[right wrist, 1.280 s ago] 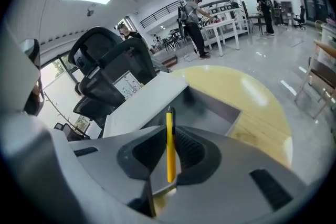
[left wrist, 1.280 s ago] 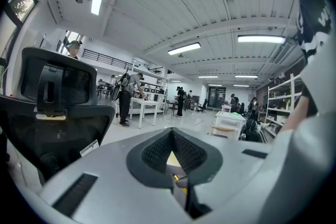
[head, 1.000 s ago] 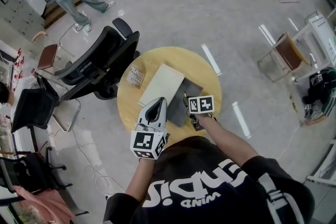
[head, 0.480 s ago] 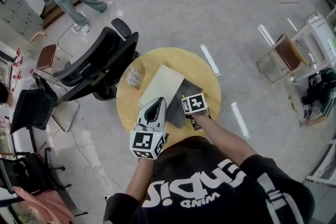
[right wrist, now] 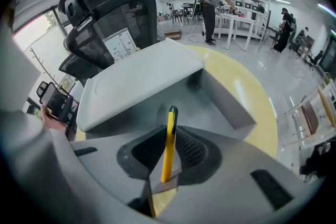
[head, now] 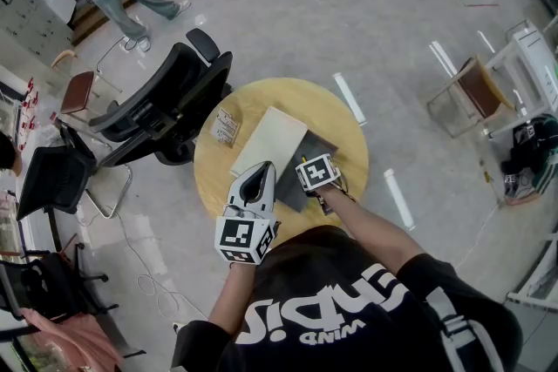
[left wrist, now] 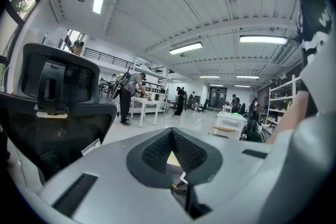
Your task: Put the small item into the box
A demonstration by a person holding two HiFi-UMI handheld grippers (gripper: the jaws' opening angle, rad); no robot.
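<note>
Two grippers hang over a round yellow table (head: 342,131) in the head view: the left gripper (head: 260,172) beside an open grey box (head: 321,145), the right gripper (head: 306,161) above it.

In the left gripper view, the jaws meet, empty.

In the right gripper view, the jaws pinch a slim yellow stick (right wrist: 168,139) over the box's interior.

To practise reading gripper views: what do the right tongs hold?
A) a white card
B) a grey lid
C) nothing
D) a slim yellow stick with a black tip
D: the right gripper view shows the slim yellow stick with a black tip clamped between the right tongs.
</note>
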